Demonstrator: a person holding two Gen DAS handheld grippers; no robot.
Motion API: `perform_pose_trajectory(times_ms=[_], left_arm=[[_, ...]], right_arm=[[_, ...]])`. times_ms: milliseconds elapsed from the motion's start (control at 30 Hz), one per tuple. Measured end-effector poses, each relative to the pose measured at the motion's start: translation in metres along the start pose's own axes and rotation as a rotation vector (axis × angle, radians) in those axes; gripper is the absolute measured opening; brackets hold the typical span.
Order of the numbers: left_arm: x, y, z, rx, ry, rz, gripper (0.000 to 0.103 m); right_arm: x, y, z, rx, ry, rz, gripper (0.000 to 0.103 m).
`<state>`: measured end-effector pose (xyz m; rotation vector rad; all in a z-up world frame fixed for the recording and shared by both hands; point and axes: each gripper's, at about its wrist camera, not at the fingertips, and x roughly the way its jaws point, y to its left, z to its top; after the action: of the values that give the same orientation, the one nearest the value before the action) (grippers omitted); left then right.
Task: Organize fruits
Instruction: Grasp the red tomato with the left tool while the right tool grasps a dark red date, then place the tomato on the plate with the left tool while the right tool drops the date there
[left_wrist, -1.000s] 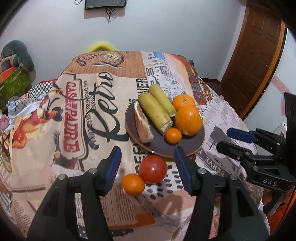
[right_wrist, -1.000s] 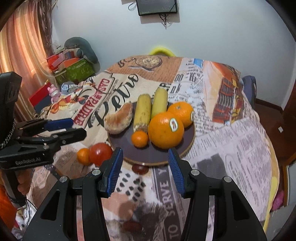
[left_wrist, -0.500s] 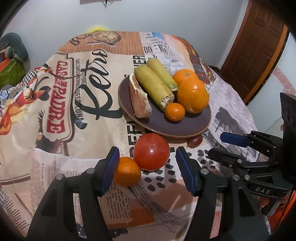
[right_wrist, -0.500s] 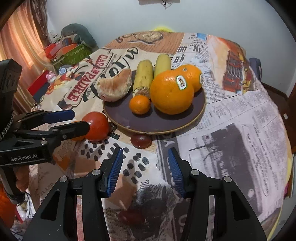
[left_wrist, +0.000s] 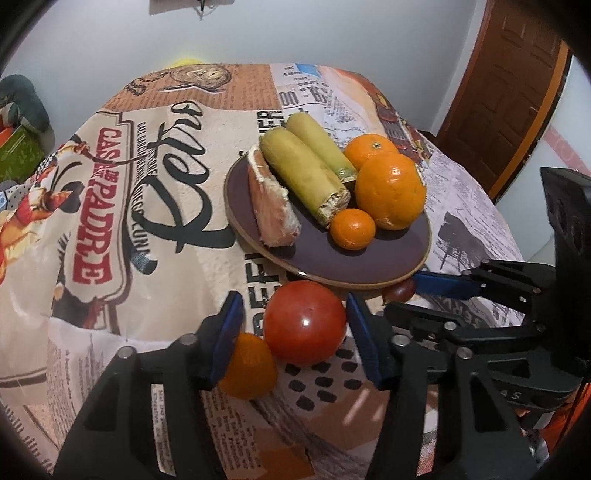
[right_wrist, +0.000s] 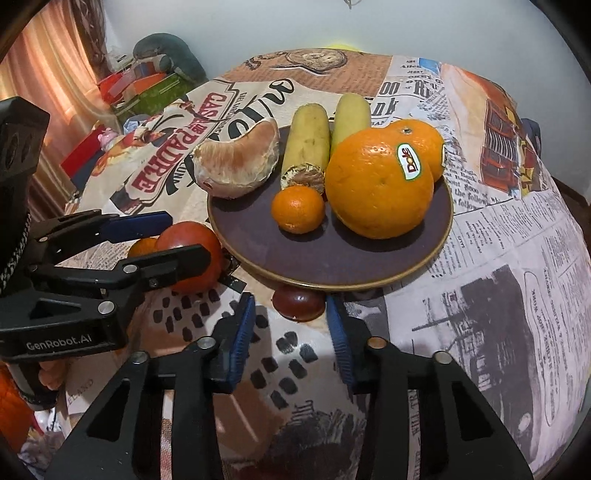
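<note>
Left wrist, tomato between closing left gripper jaws, untouched

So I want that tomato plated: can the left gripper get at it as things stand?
Probably yes: the tomato sits between the closing left gripper fingers, though a small orange crowds it.

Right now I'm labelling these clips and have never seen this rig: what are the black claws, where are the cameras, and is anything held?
Each claw is a hand-held two-finger gripper with a camera looking along its blue-padded fingers. One picture looks from the left gripper, the other from the right gripper. On the printed tablecloth stands a dark plate with oranges, a mandarin, two yellow-green fruits and a peeled segment. The left jaws are closing around a tomato beside a small orange; the right jaws are closing around a small dark-red fruit. Neither is gripped yet.
</note>
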<state>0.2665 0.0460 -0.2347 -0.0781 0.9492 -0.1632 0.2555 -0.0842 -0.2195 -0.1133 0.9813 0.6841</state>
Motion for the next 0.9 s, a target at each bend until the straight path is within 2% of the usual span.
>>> perform_pose_trajectory(times_ms=[33, 100, 500, 900], left_arm=[[0.001, -0.001, 0.0, 0.0, 0.005, -0.024, 0.044], [0.002, -0.003, 0.001, 0.002, 0.004, -0.022, 0.044], [-0.01, -0.008, -0.005, -0.007, 0.008, -0.013, 0.042], [-0.041, -0.022, 0.008, 0.007, -0.061, -0.032, 0.042]], right_arm=[[0.001, 0.0, -0.001, -0.006, 0.001, -0.007, 0.031], [0.002, 0.003, -0.001, -0.031, 0.006, -0.034, 0.025], [-0.014, 0.003, -0.007, -0.016, -0.012, -0.02, 0.025], [-0.046, -0.007, -0.003, 0.016, -0.081, -0.044, 0.025]])
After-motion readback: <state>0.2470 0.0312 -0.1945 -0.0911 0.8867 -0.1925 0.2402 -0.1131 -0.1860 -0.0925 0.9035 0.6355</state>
